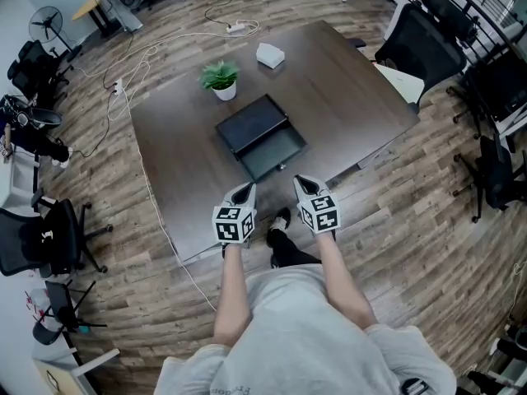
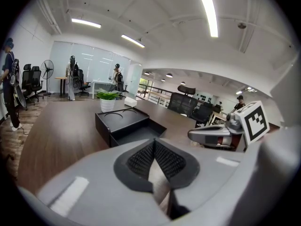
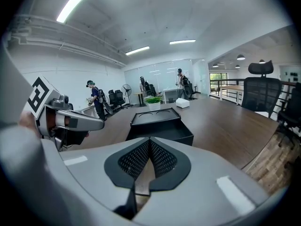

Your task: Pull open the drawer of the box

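Note:
A black box (image 1: 250,122) sits mid-table with its drawer (image 1: 273,152) slid out toward me, open and empty. My left gripper (image 1: 244,192) and right gripper (image 1: 304,186) hover side by side above the table's near edge, just short of the drawer front, touching nothing. Both are shut with nothing between the pads. In the left gripper view the box (image 2: 118,120) and drawer (image 2: 137,134) lie beyond the left gripper (image 2: 154,143), with the right gripper (image 2: 212,134) alongside. In the right gripper view the drawer (image 3: 163,133) lies straight past the right gripper (image 3: 149,142).
A small potted plant (image 1: 220,80) and a white packet (image 1: 270,54) stand behind the box. Office chairs (image 1: 424,31) line the table's right side and cables (image 1: 140,64) trail across the wooden floor on the left. People stand far off in the room.

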Demonstrator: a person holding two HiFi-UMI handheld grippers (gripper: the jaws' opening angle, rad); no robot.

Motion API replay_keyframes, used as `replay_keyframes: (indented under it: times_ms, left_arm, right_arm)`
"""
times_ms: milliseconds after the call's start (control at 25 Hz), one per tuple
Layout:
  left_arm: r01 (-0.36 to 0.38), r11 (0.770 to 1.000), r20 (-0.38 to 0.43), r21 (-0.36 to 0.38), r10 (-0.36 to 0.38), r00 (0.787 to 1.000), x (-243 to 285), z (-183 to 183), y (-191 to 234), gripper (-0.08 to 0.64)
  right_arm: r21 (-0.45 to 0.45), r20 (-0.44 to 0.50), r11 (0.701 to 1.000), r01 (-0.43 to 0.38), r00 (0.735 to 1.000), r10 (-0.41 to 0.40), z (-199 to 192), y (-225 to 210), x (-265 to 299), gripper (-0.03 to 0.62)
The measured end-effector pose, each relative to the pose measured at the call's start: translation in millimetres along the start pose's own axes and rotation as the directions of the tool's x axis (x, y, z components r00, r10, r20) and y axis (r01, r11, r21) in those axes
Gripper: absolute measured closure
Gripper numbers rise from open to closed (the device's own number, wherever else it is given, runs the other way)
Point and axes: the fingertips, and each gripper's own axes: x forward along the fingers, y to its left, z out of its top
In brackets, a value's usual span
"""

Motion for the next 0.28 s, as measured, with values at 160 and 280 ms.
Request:
replay_keyframes:
  times_ms: [160, 280]
  left_arm:
    - [-0.005, 1.000, 0.000, -0.001, 0.005, 1.000, -0.9, 0.6, 1.8, 0.506]
    - [-0.006, 1.000, -0.001, -0.001, 0.006, 1.000, 0.9, 2.0, 1.4, 0.505]
  right_arm:
    - [-0.004, 0.000, 1.000, -0.005, 1.000, 0.005, 1.2, 1.9, 0.9, 0.591]
    - [-0.004, 0.002, 1.000, -0.005, 1.000, 0.005, 3.1, -0.2, 1.1, 0.591]
